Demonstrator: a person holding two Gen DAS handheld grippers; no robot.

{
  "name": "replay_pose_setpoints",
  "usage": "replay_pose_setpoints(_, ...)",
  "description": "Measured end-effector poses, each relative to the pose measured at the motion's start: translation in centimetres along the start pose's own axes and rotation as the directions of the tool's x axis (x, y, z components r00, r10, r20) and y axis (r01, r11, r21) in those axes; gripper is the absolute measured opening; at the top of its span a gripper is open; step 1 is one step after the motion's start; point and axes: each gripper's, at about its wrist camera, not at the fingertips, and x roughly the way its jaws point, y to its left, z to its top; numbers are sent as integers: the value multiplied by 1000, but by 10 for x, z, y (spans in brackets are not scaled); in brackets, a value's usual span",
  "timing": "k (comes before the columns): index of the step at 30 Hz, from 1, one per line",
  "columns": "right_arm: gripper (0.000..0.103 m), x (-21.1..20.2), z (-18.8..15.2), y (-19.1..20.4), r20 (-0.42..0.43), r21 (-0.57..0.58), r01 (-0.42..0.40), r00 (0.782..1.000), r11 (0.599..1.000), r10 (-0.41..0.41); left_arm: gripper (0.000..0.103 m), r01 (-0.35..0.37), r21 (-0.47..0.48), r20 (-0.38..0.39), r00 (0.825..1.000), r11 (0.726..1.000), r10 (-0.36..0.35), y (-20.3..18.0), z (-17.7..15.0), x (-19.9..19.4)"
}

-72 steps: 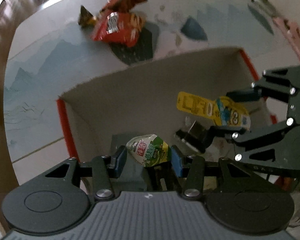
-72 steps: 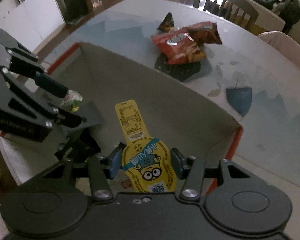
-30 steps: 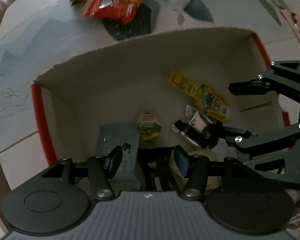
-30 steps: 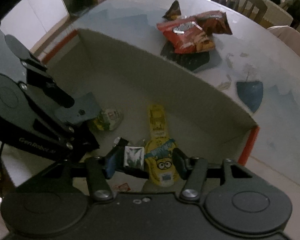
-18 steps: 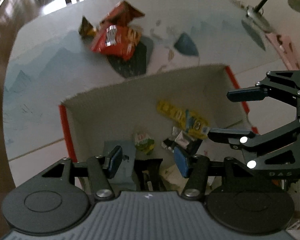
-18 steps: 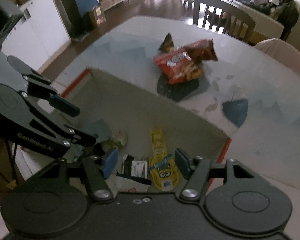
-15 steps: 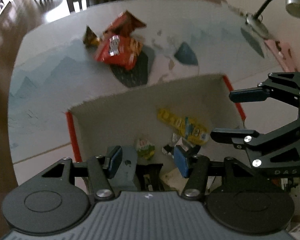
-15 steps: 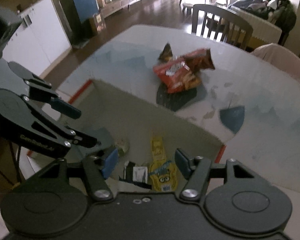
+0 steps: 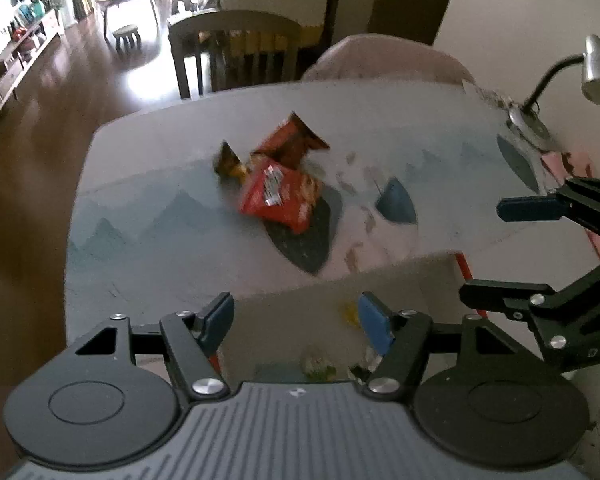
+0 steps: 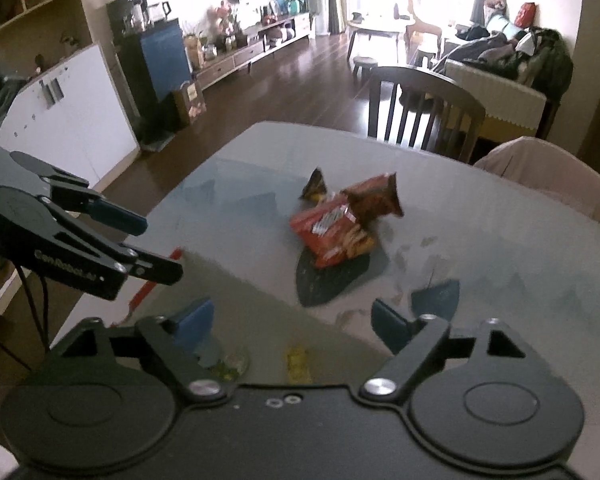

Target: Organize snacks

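Observation:
Both grippers are open and empty, held above the near end of an open cardboard box (image 9: 380,276) with red edges. My left gripper (image 9: 296,320) also shows in the right wrist view (image 10: 148,244); my right gripper (image 10: 292,320) also shows in the left wrist view (image 9: 504,248). In the box lie a green-white snack (image 9: 318,364) and a yellow packet (image 10: 298,362). Farther on the table lie a red chip bag (image 9: 280,196), an orange-brown bag (image 9: 292,142) and a small dark pack (image 9: 228,160); the red bag also shows in the right wrist view (image 10: 332,236).
The table (image 9: 160,216) has a blue-grey mountain-print cloth. A desk lamp (image 9: 596,72) stands at its far right. A wooden chair (image 10: 424,108) and a covered chair (image 9: 384,60) stand at the far side. White cabinets (image 10: 64,112) stand to the left.
Both grippers let go of their snacks, which now lie in the box. Both grippers then rose and pulled back, and now look toward the bags on the table.

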Motion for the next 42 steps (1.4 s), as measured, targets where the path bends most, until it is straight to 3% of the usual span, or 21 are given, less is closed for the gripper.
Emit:
replay_pose_setpoints(5, 90, 4, 17, -10, 37, -8, -4, 999, 1000, 4, 79, -31, -36, 46, 998, 999, 32, 10, 21, -1)
replay_pose_setpoints(8, 102, 11, 25, -16, 72, -8, -7, 997, 1000, 8, 79, -34, -70, 57, 998, 997, 38, 19, 34, 5)
replay_pose_setpoints(13, 102, 31, 44, -24, 72, -37, -28, 997, 999, 31, 80, -45, -93, 57, 997, 995, 51, 31, 61, 23)
replay_pose_setpoints(24, 102, 98, 108, -49, 13, -104, 18, 1000, 994, -17, 80, -143, -53, 31, 989, 988, 144, 56, 154, 75)
replay_pose_setpoints(32, 102, 181, 108, -56, -122, -140, -3, 992, 990, -15, 80, -135, -59, -148, 981, 989, 126, 78, 181, 163)
replay_pose_setpoints(38, 102, 237, 86, -49, -249, -191, -57, 968, 980, 7, 80, -170, -108, -306, 943, 980, 129, 91, 192, 227)
replay_pose_setpoints(42, 102, 262, 79, -47, -297, -235, -66, 955, 970, -7, 80, -190, -167, -352, 928, 967, 121, 102, 198, 257)
